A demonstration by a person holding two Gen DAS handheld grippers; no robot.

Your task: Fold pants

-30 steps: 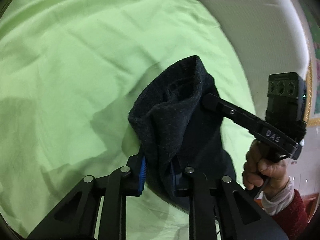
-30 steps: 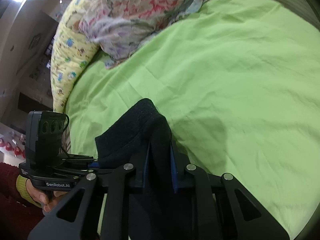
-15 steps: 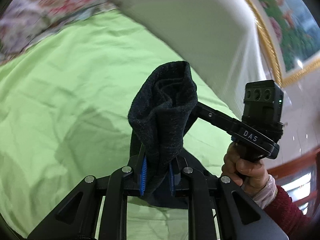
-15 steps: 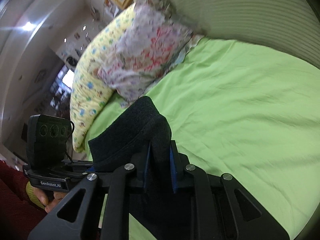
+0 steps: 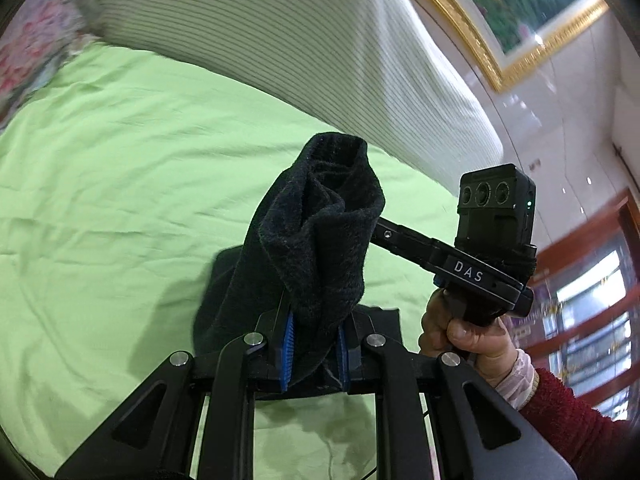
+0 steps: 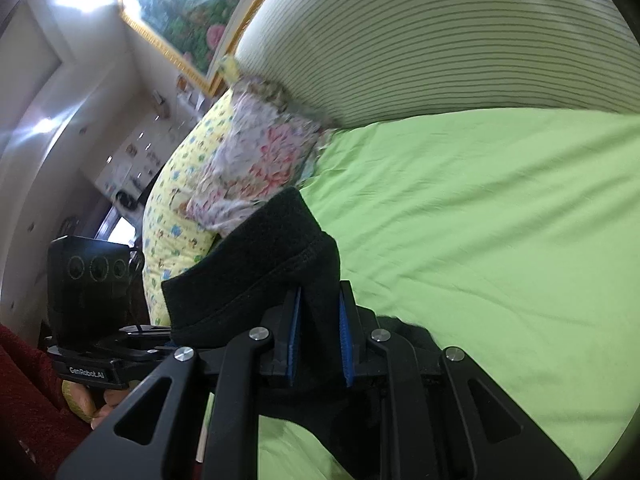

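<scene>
The pants point(image 5: 320, 240) are black fleece, bunched and lifted above a green bed sheet point(image 5: 120, 184). My left gripper point(image 5: 314, 344) is shut on one bunch of the fabric, which stands up past the blue pads. My right gripper point(image 6: 320, 340) is shut on another part of the same pants point(image 6: 260, 268). In the left wrist view the right gripper's finger point(image 5: 412, 240) runs into the fabric from the right. In the right wrist view the left gripper's body point(image 6: 92, 280) sits at the left. The rest of the pants hangs below, partly hidden.
A white striped headboard cushion point(image 5: 300, 52) borders the far side of the bed. A floral pillow point(image 6: 260, 160) and a yellow patterned pillow point(image 6: 176, 192) lie at one end. A gold-framed picture point(image 5: 520, 20) hangs on the wall. The person's hand and red sleeve point(image 5: 560, 408) are at right.
Both grippers have lifted and tilted upward with the pants still held; the views now show more headboard and wall, less sheet. The grips have not changed.
</scene>
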